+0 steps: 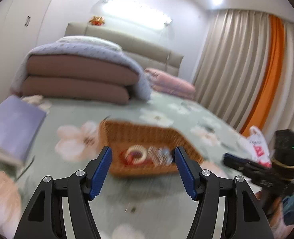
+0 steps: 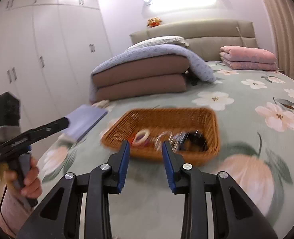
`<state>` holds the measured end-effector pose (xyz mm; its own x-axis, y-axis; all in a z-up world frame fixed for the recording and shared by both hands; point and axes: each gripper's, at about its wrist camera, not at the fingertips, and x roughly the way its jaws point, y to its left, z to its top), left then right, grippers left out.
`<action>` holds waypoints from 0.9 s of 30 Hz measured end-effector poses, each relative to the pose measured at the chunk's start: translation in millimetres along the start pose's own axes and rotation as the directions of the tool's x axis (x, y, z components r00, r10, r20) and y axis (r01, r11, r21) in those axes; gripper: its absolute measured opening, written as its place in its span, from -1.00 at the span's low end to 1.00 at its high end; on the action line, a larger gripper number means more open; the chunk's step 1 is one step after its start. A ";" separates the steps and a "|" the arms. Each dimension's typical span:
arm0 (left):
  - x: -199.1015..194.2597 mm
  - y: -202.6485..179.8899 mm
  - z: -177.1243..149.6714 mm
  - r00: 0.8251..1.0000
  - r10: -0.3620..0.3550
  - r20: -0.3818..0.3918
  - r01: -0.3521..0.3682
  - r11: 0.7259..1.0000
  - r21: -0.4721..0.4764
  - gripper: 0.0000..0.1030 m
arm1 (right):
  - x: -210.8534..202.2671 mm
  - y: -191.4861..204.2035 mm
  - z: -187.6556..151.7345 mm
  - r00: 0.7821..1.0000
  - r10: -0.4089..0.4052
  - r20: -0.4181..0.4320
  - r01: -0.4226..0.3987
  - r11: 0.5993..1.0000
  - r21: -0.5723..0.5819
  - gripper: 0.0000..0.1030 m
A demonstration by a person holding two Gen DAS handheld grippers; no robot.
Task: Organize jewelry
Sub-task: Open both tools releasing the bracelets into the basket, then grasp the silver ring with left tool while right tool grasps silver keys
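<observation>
While both empty grippers, left gripper [image 1: 143, 157] wide open and right gripper [image 2: 146, 151] partly open, face the wicker basket [image 2: 212, 137], the approach seems underway, and next comes picking one blurred jewelry piece [image 2: 141, 136].

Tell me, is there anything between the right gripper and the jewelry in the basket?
Nothing visible. Only bare bedsheet lies between the right gripper and the basket; its low front wall stands before the jewelry, and its top is open.
</observation>
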<state>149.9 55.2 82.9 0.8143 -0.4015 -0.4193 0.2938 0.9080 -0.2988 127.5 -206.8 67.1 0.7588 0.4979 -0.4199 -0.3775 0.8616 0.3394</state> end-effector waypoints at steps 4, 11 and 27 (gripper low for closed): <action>-2.4 12.4 -35.7 0.997 -0.005 -0.074 0.002 0.999 -0.044 0.30 | -14.5 16.2 -30.4 0.999 0.019 -0.047 -0.020 1.000 -0.017 -0.30; 31.4 27.5 -66.5 0.978 -0.021 -0.206 -0.005 0.992 -0.123 0.29 | -19.8 24.3 -87.2 0.985 0.078 -0.151 -0.074 0.997 0.035 -0.30; 83.6 3.3 -103.2 0.917 0.020 -0.399 -0.039 0.998 -0.039 -0.21 | 1.0 46.8 -157.5 0.915 0.212 -0.343 -0.167 0.974 0.155 -0.30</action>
<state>167.3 12.3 -41.7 0.5524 -0.3976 -0.7326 0.2424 0.9176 -0.3152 27.0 -150.4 -49.9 0.4320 0.6722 -0.6013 -0.4121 0.7401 0.5314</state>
